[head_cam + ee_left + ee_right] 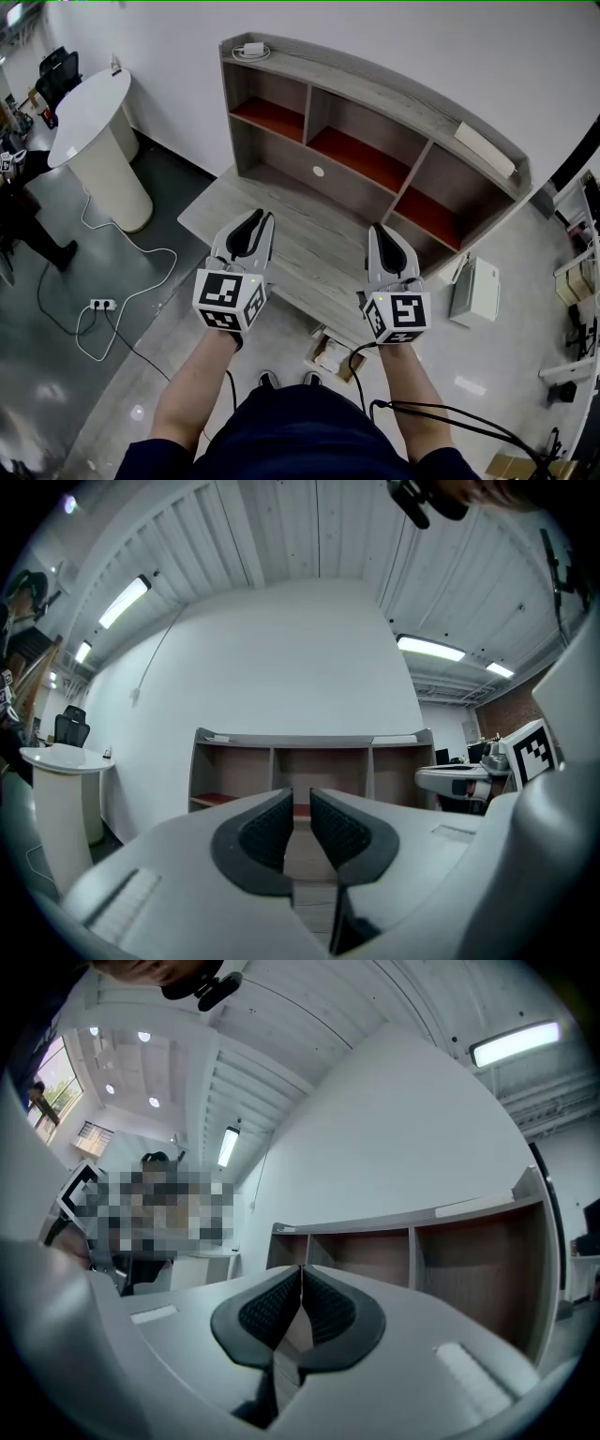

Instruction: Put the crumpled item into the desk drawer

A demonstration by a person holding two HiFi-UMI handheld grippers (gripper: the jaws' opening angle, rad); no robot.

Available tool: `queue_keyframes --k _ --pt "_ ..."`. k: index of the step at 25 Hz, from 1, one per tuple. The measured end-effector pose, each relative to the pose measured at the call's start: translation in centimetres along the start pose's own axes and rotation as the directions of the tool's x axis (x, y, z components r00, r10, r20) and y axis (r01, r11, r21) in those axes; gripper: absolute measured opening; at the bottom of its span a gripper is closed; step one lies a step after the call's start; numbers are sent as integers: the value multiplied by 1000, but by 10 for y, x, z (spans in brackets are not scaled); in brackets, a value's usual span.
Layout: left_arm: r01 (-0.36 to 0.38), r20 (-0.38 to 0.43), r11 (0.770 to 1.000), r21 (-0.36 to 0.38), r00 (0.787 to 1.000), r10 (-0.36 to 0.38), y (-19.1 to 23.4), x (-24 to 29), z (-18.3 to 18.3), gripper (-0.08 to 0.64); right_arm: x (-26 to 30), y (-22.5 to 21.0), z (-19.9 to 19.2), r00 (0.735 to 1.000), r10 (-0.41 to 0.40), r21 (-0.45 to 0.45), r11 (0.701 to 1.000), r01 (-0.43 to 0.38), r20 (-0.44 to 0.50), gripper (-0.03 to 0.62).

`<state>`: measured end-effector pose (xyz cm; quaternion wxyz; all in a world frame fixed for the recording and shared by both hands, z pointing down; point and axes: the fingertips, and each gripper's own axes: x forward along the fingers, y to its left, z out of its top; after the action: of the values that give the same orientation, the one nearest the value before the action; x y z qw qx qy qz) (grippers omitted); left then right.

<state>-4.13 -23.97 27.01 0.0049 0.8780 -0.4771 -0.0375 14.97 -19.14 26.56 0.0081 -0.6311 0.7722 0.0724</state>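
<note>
Two handheld grippers, each bearing one marker cube, hovered side by side above the near edge of the grey wood-grain desk (309, 234). The left gripper (262, 217) was released: its two dark ribbed pads (267, 829) stood a narrow gap apart with nothing between them, only the desk surface showing through. The right gripper (378, 229) was clenched, its two pads meeting at the tips on nothing. At the far side of the desk rose a grey hutch (375, 89) with three red-floored cubbies in a row. On its top lay one coiled white cable with a plug (251, 50) at the left end and one flat white box (486, 148) towards the right end. The crumpled item could not be made out in any view, and no drawer front could be told apart. On the floor, one white round-topped table (89, 108) stood far left, one white power strip (101, 304) lay near it, and one white case (476, 291) stood right of the desk.
</note>
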Motion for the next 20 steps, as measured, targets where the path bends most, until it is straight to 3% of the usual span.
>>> queue_keyframes --k 20 --pt "-6 -15 999 -35 1000 5 17 2 -10 60 11 10 -3 1000 13 9 1000 -12 -14 12"
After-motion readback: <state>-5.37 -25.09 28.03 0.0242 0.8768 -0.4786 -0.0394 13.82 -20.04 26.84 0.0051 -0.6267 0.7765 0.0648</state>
